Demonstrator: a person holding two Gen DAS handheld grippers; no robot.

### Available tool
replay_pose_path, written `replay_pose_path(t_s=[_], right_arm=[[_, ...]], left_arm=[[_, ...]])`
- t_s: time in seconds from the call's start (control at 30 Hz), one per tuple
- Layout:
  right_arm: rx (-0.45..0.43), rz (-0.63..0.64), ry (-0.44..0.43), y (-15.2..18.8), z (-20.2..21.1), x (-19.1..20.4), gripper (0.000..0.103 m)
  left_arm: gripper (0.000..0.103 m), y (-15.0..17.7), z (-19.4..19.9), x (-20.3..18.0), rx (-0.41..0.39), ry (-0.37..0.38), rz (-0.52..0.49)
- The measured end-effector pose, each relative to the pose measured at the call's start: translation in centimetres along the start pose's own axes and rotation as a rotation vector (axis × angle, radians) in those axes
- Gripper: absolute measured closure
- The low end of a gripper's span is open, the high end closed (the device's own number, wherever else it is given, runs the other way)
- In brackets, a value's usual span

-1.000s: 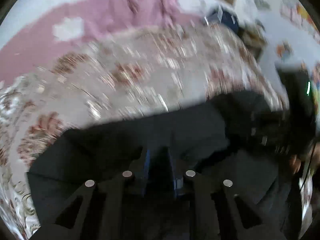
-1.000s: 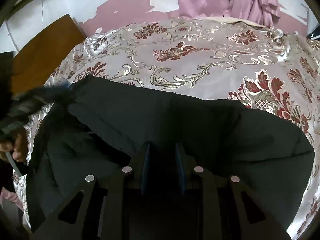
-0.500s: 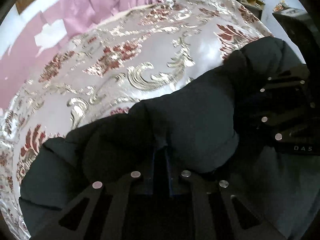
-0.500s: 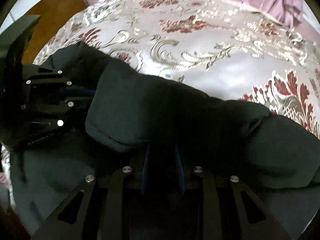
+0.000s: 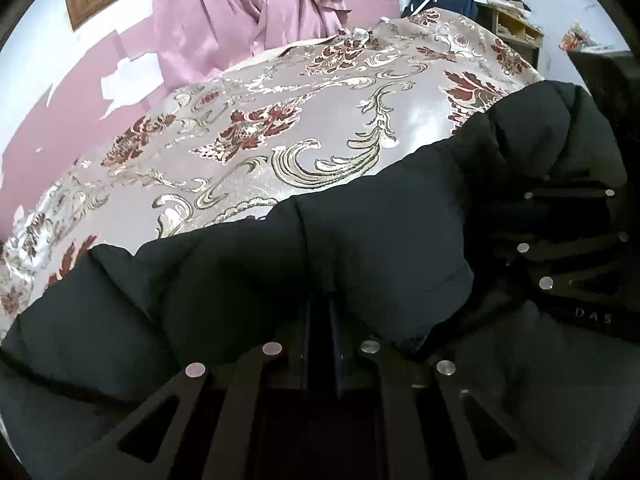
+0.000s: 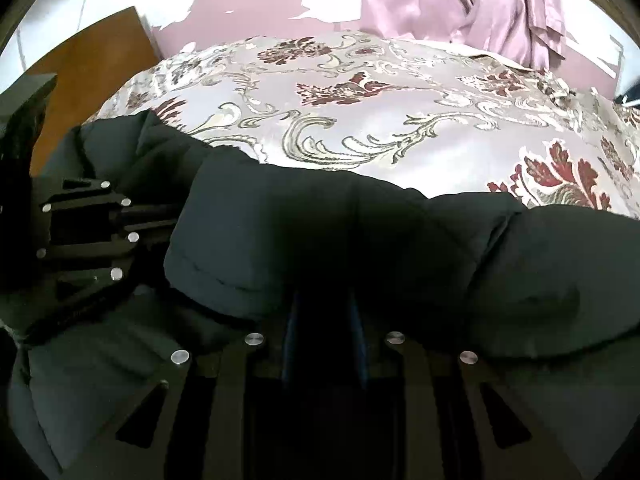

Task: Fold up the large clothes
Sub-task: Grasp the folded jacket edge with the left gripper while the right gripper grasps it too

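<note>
Left wrist view: your left gripper (image 5: 320,320) tilts steeply down at bottom centre, jaws just closed further, nearly together, pinching the jacket (image 5: 380,240) across the lower frame on the bedspread (image 5: 320,120). Your right gripper (image 6: 322,320), angled likewise, clamps it too.

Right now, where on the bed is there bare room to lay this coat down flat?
Free: the floral bedspread beyond the black coat, up to the pink curtain, and its right stretch. Crowded: the near edge, where both tools, left and right, pinch bunched coat side by side.
</note>
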State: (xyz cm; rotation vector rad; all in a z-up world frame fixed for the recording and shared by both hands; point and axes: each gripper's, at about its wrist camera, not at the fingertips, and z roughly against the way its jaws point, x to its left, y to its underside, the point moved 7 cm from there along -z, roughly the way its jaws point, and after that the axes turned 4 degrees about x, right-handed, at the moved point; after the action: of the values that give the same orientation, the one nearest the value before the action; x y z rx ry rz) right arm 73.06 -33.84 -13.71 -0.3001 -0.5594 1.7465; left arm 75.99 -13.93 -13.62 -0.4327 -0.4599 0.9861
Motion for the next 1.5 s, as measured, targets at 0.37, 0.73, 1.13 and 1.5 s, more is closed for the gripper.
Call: replay_pose_path(t_s=[0.37, 0.73, 1.13, 1.5], right_arm=[[-0.067, -0.017, -0.018, -0.3, 4.1, -0.3, 0.075], [-0.170, -0.076, 0.052, -0.3, 9.5, -1.5, 0.035], [-0.307, -0.157, 0.077, 0.8, 17.1, -2.1, 0.004], [-0.403, -0.183, 0.102, 2.6, 24.9, -0.5, 0.002]], left_arm=[[0.082, -0.8, 4.2, 2.4, -0.014, 0.108, 0.243], [0.019, -0.7, 9.1, 3.8, -0.093, 0.074, 0.437], [0.006, 1.2, 16.9, 3.7, -0.195, -0.035, 0.485], [0.000, 2.9, 26.1, 1.9, -0.327, -0.083, 0.476]])
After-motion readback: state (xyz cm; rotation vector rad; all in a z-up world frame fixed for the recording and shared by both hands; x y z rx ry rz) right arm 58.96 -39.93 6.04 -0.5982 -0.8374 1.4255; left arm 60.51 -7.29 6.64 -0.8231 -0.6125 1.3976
